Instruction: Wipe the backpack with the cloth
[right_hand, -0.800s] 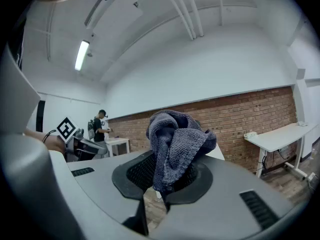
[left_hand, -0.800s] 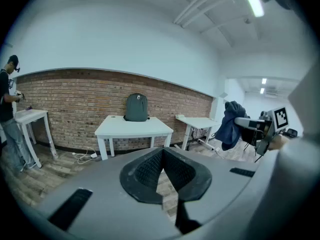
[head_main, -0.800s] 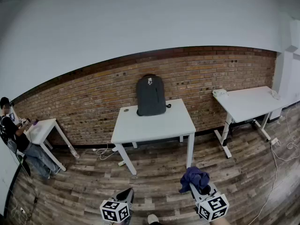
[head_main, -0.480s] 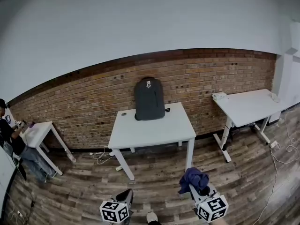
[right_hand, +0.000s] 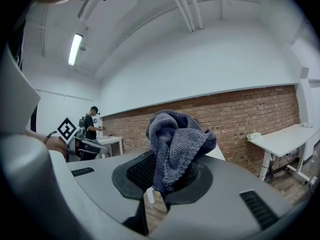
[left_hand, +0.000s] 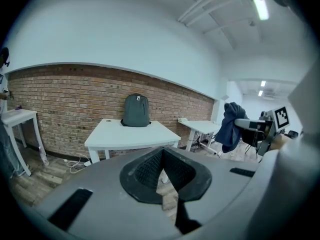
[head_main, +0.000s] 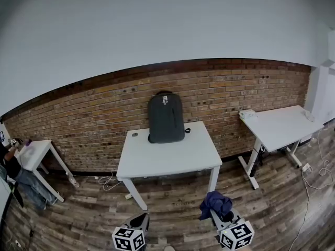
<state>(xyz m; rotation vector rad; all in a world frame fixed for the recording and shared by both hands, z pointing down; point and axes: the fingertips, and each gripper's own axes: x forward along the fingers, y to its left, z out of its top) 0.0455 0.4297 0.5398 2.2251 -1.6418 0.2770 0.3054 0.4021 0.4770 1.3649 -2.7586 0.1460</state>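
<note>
A dark grey backpack point(head_main: 166, 117) stands upright against the brick wall, at the back of a white table point(head_main: 167, 158). The left gripper view shows the backpack point(left_hand: 136, 111) and the table point(left_hand: 130, 133) far ahead. My right gripper point(head_main: 217, 213) is low at the right, well short of the table, shut on a bunched dark blue cloth point(head_main: 216, 203). In the right gripper view the cloth point(right_hand: 175, 144) sticks up out of the gripper point(right_hand: 160, 184). My left gripper point(head_main: 140, 223) is low at the left, and its view shows the gripper point(left_hand: 162, 171) shut with nothing in it.
A second white table point(head_main: 280, 124) stands to the right with a white object point(head_main: 246, 114) on it. At the far left a person point(head_main: 15, 174) sits by a small table point(head_main: 34, 153). Cables point(head_main: 104, 181) lie on the wooden floor. A small round thing point(head_main: 135, 135) lies on the middle table.
In the head view the table and backpack now look a little larger and lower. Both grippers sit lower in the picture. The cloth stays in the right gripper.
</note>
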